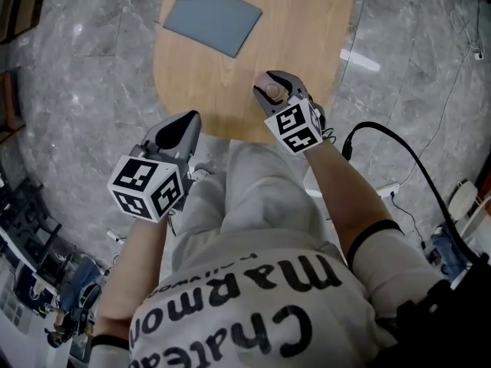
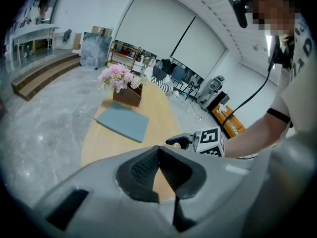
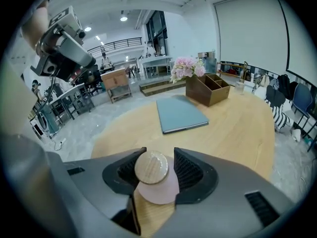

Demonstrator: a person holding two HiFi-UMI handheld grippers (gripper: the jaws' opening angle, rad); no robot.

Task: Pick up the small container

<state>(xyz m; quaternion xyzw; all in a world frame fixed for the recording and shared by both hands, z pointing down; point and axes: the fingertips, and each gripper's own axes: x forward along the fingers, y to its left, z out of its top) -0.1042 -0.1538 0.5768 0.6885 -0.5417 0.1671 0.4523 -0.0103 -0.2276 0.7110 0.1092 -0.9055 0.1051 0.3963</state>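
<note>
The small container is pink with a round wooden lid. In the right gripper view it sits between the dark pads of my right gripper, which is shut on it, just over the near edge of the oval wooden table. The head view shows that gripper at the table's near edge, with the container's lid just visible between its fingers. My left gripper hangs lower left, off the table and above the person's lap. Its pads meet with nothing between them.
A grey-blue folder lies flat further along the table. Behind it stands a wooden organiser box with pink flowers. A black cable runs over the marble floor on the right. Chairs and shelves stand far off.
</note>
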